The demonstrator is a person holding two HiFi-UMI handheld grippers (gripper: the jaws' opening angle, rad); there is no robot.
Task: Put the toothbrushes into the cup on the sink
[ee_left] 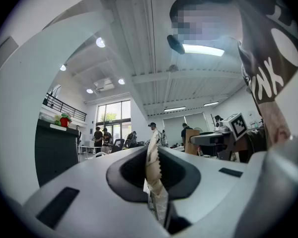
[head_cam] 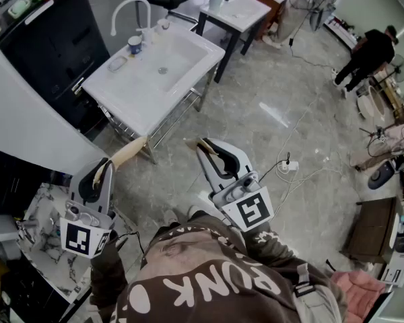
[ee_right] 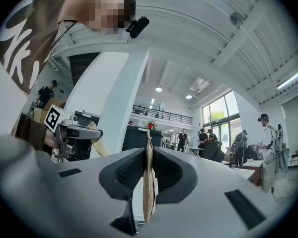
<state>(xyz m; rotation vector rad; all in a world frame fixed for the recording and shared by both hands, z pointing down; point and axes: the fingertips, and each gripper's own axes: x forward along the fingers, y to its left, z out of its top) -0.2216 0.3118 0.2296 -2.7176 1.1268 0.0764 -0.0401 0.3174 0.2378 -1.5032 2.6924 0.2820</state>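
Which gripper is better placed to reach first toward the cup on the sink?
Left, probably. The cup stands on the sink's left rim by the faucet, and the left gripper is on that side. The right gripper lies farther across. Both are shut, empty, short of the sink.

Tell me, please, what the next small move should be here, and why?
Probably carry both grippers toward the sink: the left gripper and right gripper are shut on nothing and held well short of it, where the cup stands by the faucet.
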